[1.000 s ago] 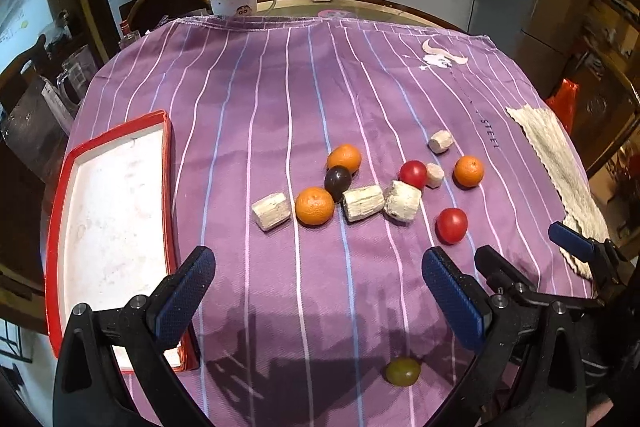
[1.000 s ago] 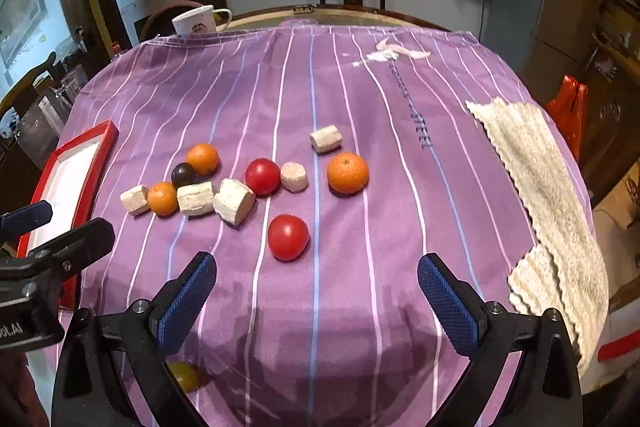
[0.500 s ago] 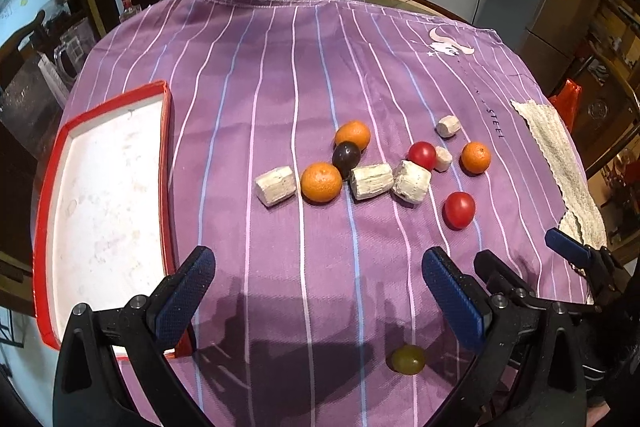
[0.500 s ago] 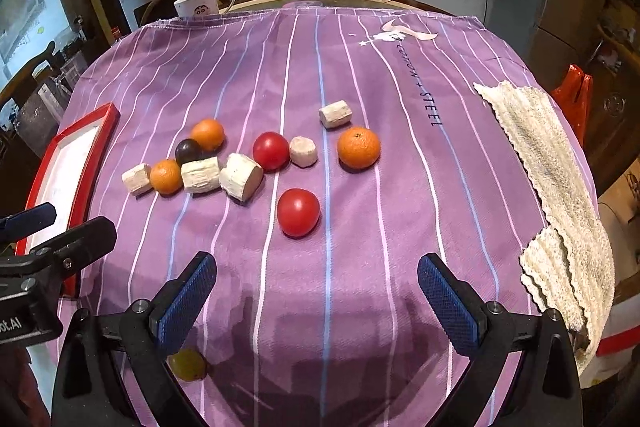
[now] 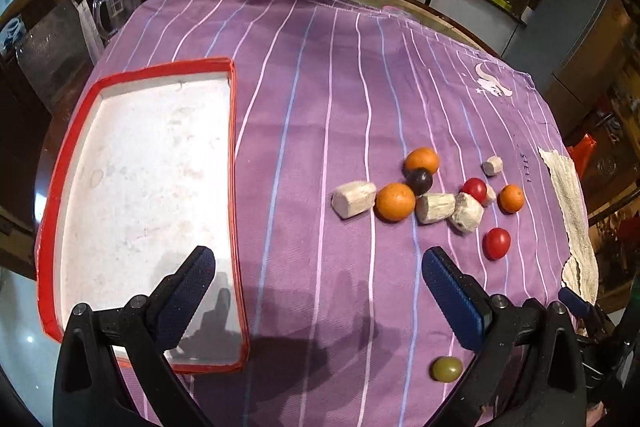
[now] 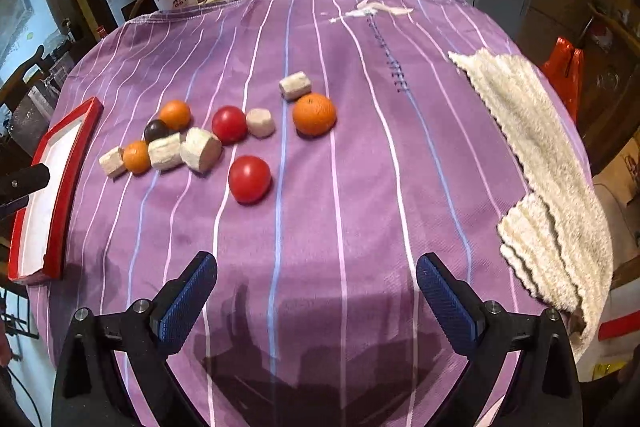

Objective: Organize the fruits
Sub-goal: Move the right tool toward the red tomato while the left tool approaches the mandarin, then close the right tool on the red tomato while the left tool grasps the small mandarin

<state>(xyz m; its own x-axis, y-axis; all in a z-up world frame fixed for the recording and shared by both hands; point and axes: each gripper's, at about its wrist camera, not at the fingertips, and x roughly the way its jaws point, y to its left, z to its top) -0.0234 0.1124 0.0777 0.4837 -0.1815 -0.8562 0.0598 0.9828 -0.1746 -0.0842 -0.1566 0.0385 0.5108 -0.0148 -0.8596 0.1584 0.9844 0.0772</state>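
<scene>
Since a second ago your left hand-held gripper (image 5: 316, 291) has swung toward the red tray (image 5: 232, 163); both it and the right hand-held gripper (image 6: 316, 289) gape wide, empty. Fruits (image 6: 249, 179) sit clustered mid-bench among pale chunks; round ones could roll off if nudged.

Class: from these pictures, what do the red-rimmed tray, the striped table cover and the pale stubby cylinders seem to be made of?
Red-rimmed tray: probably foam or board, with a matt, stained white floor and a taped-looking red edge.
Striped table cover: woven fabric, with a soft sheen and wrinkles.
Pale stubby cylinders: rough, chalky and fibrous; perhaps cut cane or wood, unclear.
</scene>
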